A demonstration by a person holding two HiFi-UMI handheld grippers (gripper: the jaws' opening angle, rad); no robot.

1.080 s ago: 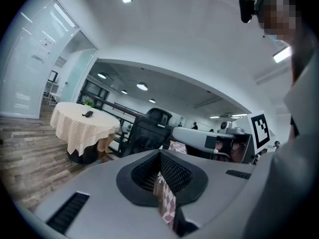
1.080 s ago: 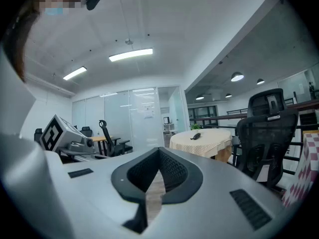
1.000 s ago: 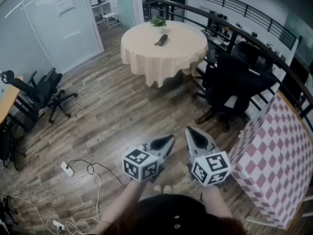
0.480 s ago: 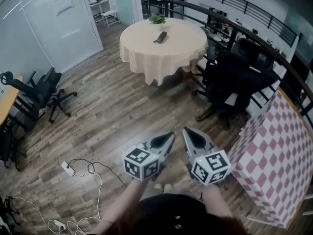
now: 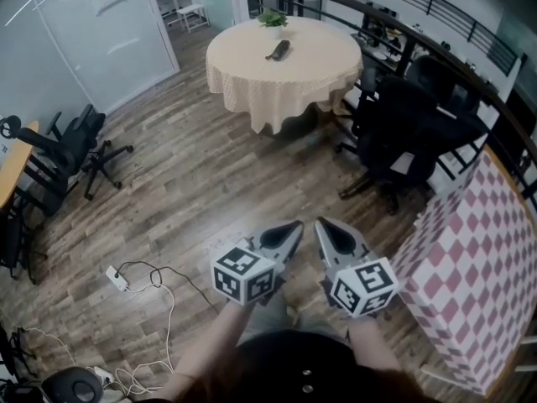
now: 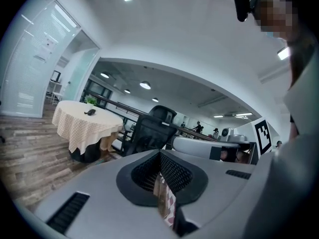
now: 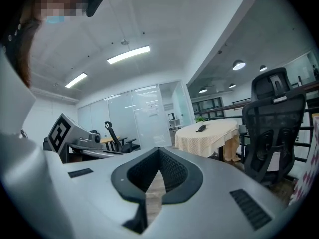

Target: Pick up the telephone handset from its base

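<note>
While the person is holding both tools out over the wooden floor, the left gripper and right gripper are pointing side by side. Both pairs of jaws are pressing tight together, gripping nothing. The telephone handset is lying far ahead of the jaws on the round tabletop (near a small green plant).

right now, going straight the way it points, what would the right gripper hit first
Way looks free nearby: only bare wood floor ahead of the right gripper, then probably the round table.
</note>
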